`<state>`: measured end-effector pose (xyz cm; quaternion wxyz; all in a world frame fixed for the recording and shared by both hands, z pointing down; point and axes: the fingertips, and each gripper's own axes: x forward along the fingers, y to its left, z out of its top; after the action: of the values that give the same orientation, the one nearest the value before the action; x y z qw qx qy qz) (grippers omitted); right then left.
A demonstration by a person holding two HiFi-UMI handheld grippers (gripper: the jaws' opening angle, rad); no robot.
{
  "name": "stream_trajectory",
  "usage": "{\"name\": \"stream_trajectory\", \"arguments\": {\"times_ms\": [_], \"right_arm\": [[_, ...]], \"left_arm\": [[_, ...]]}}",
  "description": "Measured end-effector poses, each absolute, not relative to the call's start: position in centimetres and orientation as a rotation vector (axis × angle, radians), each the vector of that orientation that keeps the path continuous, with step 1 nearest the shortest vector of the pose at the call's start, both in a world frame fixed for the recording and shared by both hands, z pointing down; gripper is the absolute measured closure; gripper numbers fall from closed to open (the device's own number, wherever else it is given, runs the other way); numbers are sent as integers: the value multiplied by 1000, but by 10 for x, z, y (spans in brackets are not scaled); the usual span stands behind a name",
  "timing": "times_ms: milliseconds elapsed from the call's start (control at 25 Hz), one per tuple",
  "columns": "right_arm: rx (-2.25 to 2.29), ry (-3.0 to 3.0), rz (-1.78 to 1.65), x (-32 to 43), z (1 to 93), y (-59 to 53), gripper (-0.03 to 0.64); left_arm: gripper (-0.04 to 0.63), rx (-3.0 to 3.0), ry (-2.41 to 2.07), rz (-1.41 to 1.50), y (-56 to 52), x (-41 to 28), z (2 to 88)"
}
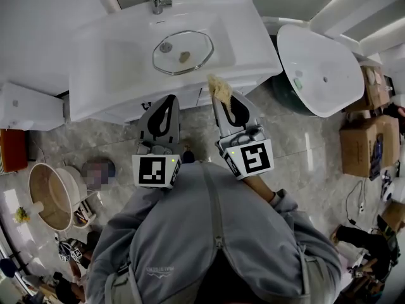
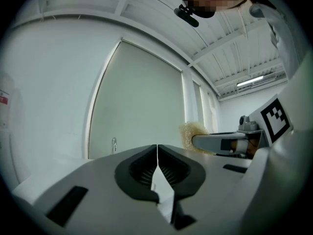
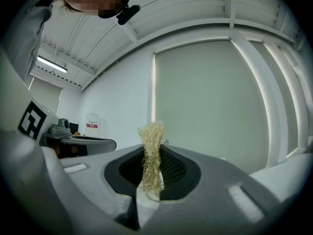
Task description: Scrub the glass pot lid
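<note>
A round glass pot lid lies flat in the white sink basin, its knob in the middle. My left gripper is shut and empty, just short of the sink's front edge. My right gripper is shut on a pale yellow fibrous scrubber, which sticks out past its tips near the sink's front edge. In the right gripper view the scrubber stands pinched between the jaws. The left gripper view shows closed jaws and the scrubber on the other gripper to the right.
A chrome tap stands at the back of the sink. A white oval tub sits to the right, cardboard boxes beyond it. A wooden bowl stands on the marble floor at left.
</note>
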<state>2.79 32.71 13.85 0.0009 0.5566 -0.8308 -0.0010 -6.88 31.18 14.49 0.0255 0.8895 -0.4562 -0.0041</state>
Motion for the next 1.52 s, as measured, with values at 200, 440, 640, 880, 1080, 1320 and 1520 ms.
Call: {"name": "stream_trajectory", "arguments": {"times_ms": [200, 440, 640, 880, 1080, 1320, 1520], "right_arm": [[1781, -2574, 12, 23, 146, 285, 571], [1804, -2531, 43, 25, 154, 260, 571], [1812, -2513, 60, 29, 159, 243, 571], [1778, -2546, 38, 34, 161, 212, 571], [1717, -2593, 8, 35, 161, 168, 571], [1591, -2627, -24, 38, 170, 110, 571], [1500, -2668, -7, 45, 179, 69, 571]], "left_arm": [[584, 2754, -1341, -10, 268, -70, 157], [584, 2739, -1276, 13, 235, -65, 172], [584, 2718, -1268, 12, 219, -66, 180], [584, 2712, -1293, 3, 193, -62, 184], [584, 2697, -1347, -16, 155, -60, 185], [584, 2646, -1450, -25, 104, -59, 189], [584, 2590, -1531, -7, 71, -54, 196]]}}
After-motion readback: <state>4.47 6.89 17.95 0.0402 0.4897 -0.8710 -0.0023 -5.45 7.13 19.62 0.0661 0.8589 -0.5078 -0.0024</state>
